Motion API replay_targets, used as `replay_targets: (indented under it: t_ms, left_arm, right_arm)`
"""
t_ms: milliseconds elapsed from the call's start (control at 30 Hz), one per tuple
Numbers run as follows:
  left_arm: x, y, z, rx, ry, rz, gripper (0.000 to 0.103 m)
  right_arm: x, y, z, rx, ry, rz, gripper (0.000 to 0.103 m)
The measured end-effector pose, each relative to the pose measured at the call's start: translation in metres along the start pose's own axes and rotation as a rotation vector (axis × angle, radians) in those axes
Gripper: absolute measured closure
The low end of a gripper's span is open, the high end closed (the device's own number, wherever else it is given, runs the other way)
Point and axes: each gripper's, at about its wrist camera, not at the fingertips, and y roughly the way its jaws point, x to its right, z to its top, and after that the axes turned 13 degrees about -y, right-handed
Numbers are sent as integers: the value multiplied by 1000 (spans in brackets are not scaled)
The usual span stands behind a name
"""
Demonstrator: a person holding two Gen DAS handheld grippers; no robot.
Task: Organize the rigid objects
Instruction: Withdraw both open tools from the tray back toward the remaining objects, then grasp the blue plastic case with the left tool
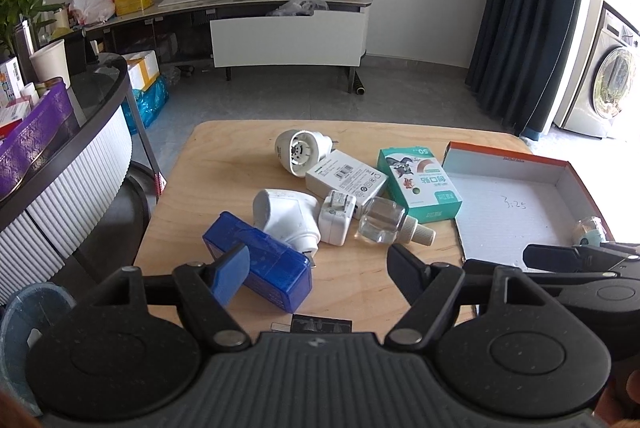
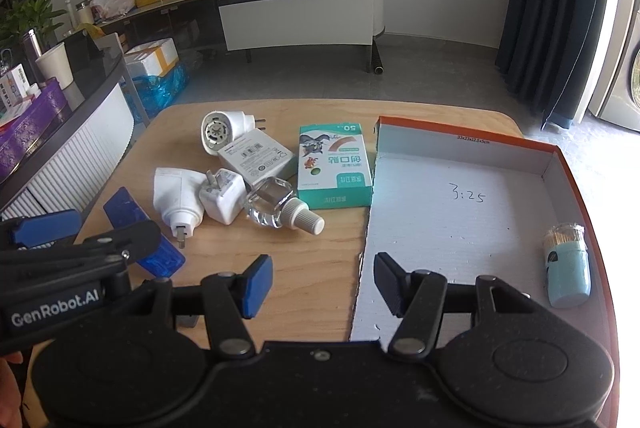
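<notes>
Both my left tool (image 1: 318,274) and right tool (image 2: 323,282) gape empty; the stiff, light blue box (image 1: 260,266) ahead-left suits gripping across its narrow sides.

Two wrist fisheyes, side by side over the near edge of the bench (image 1: 172,212), both facing the far TV wall.

Left view: sits low and near, left of centre, looking forward and down along the left hand-held gripper (image 1: 320,268); blue box (image 1: 260,268) just ahead, cardboard tray (image 1: 508,204) off to its right. Right view: placed further right, above the tray's near edge (image 2: 460,228), looking along the right hand-held gripper (image 2: 322,286). Shared: the cluster of plugs, the green carton (image 1: 420,184) (image 2: 336,164), the tray, the TV cabinet. Each view catches the other gripper at its edge.
</notes>
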Motion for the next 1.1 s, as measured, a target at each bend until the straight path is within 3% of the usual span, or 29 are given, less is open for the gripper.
replay_targets:
  t_ms: [800,933,1100]
  left_arm:
    - [-65,30,-10,-58,-18,-5,21]
    - [-65,38,-6,-49,17,-44,8]
    - [-58,58,-4,-41,115,-91,3]
  right_arm:
    - [-12,21,-7,-27,12,45,32]
    - [-10,23,-10,-26,25,54,32]
    - [-9,25,-12,-32,31,55,32]
